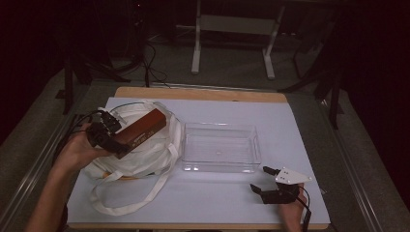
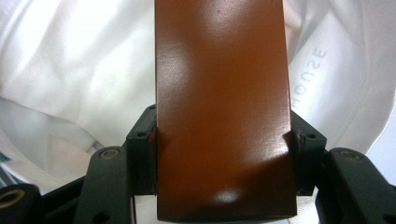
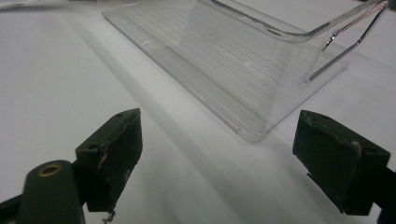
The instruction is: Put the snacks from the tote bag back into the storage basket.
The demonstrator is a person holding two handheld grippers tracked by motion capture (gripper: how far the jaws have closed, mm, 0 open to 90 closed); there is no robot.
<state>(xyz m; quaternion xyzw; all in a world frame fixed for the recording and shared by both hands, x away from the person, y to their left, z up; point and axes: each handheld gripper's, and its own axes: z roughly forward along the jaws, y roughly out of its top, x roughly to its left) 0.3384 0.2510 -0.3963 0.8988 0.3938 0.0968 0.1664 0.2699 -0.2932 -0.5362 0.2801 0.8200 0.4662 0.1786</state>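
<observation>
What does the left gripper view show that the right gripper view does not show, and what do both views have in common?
The left gripper view shows a glossy brown rectangular box clamped between the left tongs, with a crumpled white cloth bag behind it. The right gripper view shows a clear rectangular plastic tray, seemingly empty, lying ahead of the right tongs, whose jaws stand wide apart around nothing. Both views look along a pair of black jaws rising from the bottom edge.

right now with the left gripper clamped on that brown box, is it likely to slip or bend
The brown box looks rigid with straight edges, so bending seems unlikely. Its glossy face could slip, and the left gripper holds one end only, so it may sag.
</observation>
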